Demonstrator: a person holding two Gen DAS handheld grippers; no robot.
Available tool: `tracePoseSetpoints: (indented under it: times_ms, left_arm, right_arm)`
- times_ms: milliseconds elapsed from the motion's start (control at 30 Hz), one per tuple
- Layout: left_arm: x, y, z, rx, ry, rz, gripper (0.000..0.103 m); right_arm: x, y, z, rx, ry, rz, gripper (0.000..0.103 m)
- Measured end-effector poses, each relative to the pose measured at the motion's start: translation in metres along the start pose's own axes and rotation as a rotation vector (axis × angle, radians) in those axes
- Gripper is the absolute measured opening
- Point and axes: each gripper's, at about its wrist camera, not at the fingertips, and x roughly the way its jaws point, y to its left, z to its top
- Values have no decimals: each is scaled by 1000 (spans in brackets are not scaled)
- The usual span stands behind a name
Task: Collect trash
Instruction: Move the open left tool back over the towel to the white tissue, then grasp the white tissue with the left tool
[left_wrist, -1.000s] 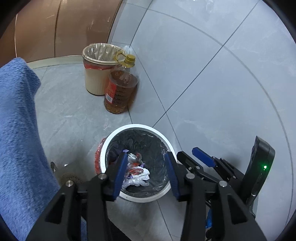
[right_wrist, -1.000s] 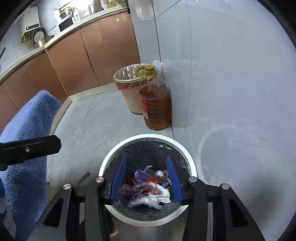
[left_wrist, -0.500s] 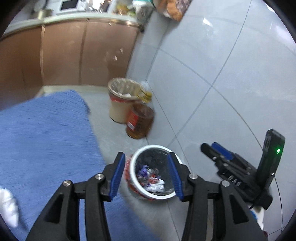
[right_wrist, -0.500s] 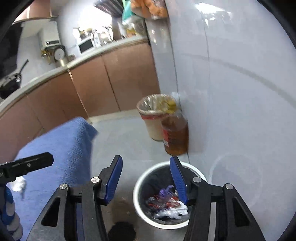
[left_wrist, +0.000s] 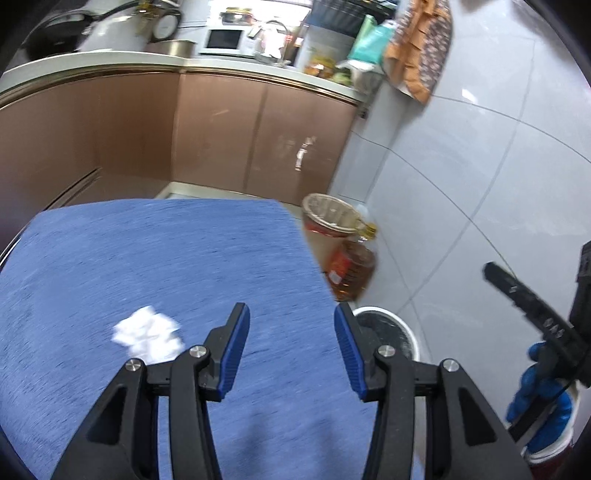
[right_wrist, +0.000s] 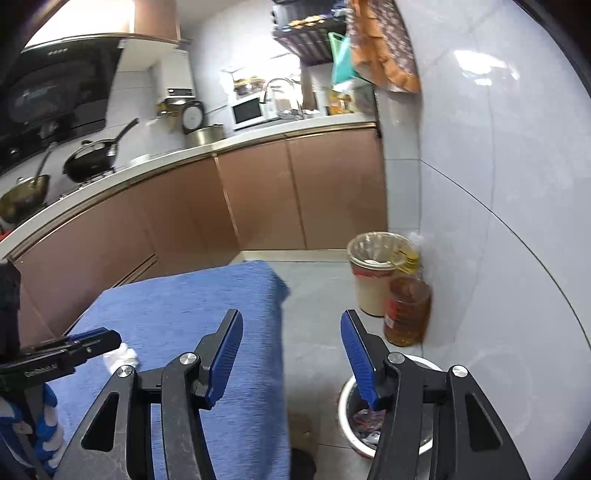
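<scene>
Kitchen corner, blue-covered bench beside the tiled wall, one scrap left to collect.

Crumpled white tissue (left_wrist: 147, 334) lies on the blue cloth (left_wrist: 166, 258) toward the bench's left edge; the white bin (right_wrist: 388, 421) stands on the floor off its right edge. Being light, the tissue may slide or snag the cloth if pinched shallowly. Left gripper (left_wrist: 291, 347) and right gripper (right_wrist: 291, 354), jaws just opening, are half-spread and empty.

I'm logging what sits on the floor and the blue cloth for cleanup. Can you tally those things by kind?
Bins: 2, a white one near the grippers and a beige one by the wall
Oil bottles: 1
Crumpled white tissues on the cloth: 1
Total: 4
</scene>
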Motion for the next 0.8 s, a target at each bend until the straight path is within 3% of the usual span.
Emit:
tracePoseSetpoints:
  times_ms: [400,800]
  left_arm:
    - [-18,86,-31,-124,12,122,46]
    - [41,114,-31,-161,90,204,46]
  right_arm:
    - [-4,25,-2,-29,5,43,55]
    - [11,5,-19,6,62,23,57]
